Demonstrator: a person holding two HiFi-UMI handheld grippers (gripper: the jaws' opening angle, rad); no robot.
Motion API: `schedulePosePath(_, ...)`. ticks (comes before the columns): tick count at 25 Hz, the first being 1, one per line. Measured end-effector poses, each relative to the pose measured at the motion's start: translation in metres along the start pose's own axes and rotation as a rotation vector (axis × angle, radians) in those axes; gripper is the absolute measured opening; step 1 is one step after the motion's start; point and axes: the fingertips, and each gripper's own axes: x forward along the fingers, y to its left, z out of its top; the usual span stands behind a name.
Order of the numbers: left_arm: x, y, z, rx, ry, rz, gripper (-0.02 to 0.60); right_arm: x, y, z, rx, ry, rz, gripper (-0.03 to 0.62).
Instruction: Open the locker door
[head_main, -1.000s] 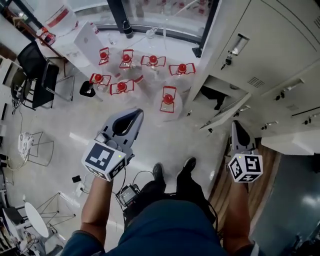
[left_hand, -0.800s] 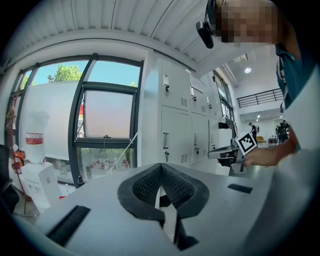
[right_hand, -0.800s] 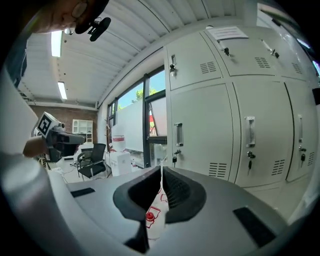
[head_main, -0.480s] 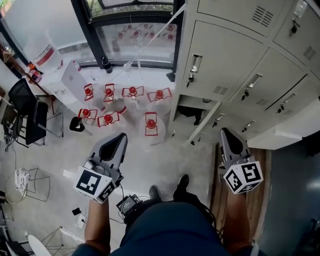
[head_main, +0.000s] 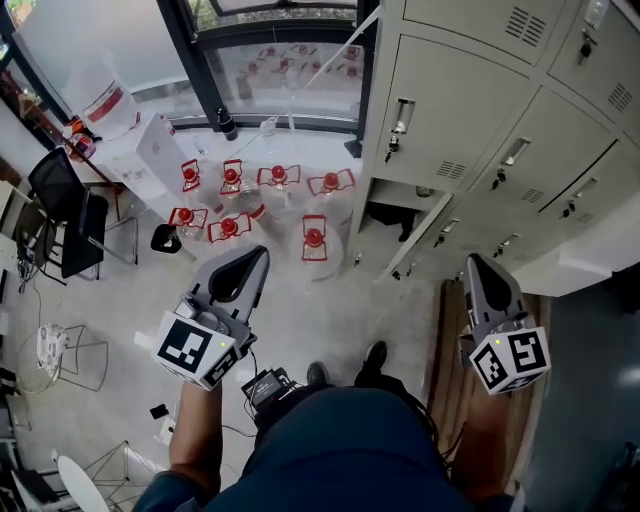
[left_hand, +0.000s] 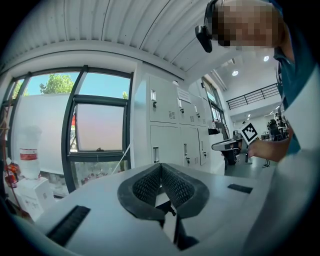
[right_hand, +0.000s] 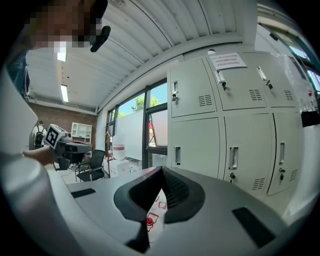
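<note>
Two grippers, left and right, hang empty with jaws pressed together, well short of the lockers, where one low door stands ajar. Swung wide, it could strike the bottles nearby; jaws not parted first would likely skid off its edge.

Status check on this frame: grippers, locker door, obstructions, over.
Both shut, empty: left gripper, right gripper, clear of the lockers. One lower locker door ajar, nothing touching it. Red-capped water jugs on floor beside it, not blocking.
</note>
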Motion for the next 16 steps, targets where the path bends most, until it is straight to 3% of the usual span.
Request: schedulePosePath(16, -0.006, 0.001, -0.01, -0.004, -0.012, -0.032, 0.016, 0.0, 0.009, -0.013, -0.01, 0.026, -0.003, 0.034)
